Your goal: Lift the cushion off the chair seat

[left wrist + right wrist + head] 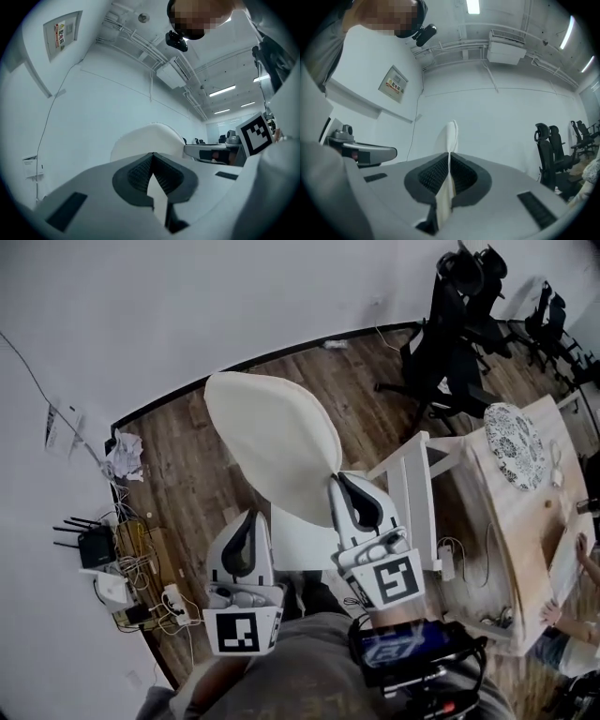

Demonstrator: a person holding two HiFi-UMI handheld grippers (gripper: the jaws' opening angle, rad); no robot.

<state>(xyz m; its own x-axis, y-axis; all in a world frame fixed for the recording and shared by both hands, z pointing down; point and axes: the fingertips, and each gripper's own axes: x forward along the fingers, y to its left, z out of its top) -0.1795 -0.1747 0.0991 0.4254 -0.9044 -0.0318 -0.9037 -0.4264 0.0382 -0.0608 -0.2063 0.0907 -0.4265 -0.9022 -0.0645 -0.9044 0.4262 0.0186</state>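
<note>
Left gripper [250,518] and right gripper [340,481] clamp the cushion [272,432] edge

left tool [248,517] and right tool [341,482] held level side by side, both jaws clamped on the cushion [272,432]

The cushion [272,451] looks like soft, matt cream cloth. The floor [187,474] is dark wood plank with a slight sheen, and the worktop [506,521] is pale wood. The right gripper [449,159] has a smooth, matt grey plastic shell and dark ribbed fingers [433,176].
</note>
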